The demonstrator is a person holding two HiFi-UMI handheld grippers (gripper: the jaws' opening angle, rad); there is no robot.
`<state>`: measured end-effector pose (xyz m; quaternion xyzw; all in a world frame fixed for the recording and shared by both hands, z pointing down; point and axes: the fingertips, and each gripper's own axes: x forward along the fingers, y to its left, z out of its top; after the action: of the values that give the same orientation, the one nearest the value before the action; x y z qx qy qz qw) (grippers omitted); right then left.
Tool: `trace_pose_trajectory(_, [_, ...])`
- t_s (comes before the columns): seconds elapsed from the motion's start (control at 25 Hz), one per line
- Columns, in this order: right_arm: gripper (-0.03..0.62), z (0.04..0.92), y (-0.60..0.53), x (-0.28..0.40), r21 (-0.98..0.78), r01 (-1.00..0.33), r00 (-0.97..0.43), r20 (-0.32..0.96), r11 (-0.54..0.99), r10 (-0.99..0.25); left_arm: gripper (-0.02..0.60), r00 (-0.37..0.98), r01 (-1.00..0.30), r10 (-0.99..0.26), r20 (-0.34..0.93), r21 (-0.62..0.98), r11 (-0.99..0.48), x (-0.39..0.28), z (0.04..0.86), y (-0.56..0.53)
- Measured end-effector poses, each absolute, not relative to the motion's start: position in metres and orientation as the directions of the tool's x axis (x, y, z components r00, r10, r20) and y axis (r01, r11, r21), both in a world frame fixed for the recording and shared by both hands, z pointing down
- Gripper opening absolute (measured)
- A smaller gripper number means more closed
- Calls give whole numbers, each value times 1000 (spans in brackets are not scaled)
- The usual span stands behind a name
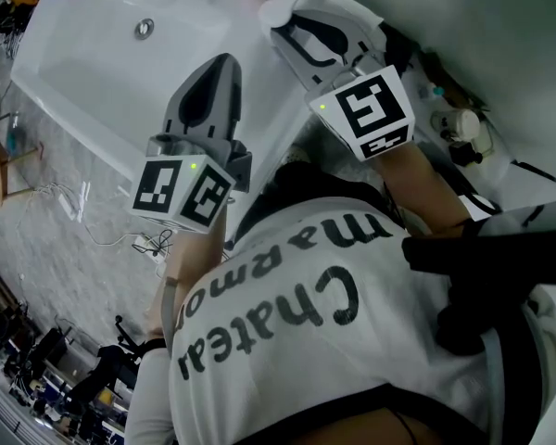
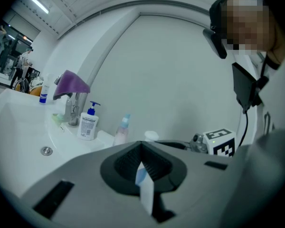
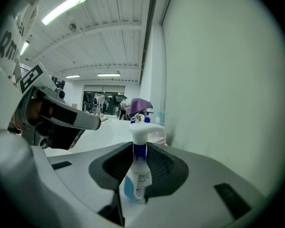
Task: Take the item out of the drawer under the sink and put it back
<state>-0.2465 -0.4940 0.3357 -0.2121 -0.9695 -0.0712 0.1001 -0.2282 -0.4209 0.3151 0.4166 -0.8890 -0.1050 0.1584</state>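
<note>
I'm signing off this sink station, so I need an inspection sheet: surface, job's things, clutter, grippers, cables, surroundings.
Surface: white sink, basin shows only its drain.
Job's things: spray bottle upright between the right gripper's jaws; drawer not in view.
Clutter: pump bottle, small bottle, and purple cloth draped over the tap, along the sink's back edge.
Grippers: left gripper jaws almost together, nothing clearly held; right gripper pads seem to touch the bottle.
Cables: white cables on the floor.
Surroundings: plain wall; marble-look floor.
</note>
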Motion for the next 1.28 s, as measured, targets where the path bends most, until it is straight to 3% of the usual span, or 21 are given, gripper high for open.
trace_pose_trajectory(1.28, [110, 335, -496, -246, 30, 414, -895, 194, 910, 401, 5, -620, -691, -758, 202, 316, 650, -217, 316, -409])
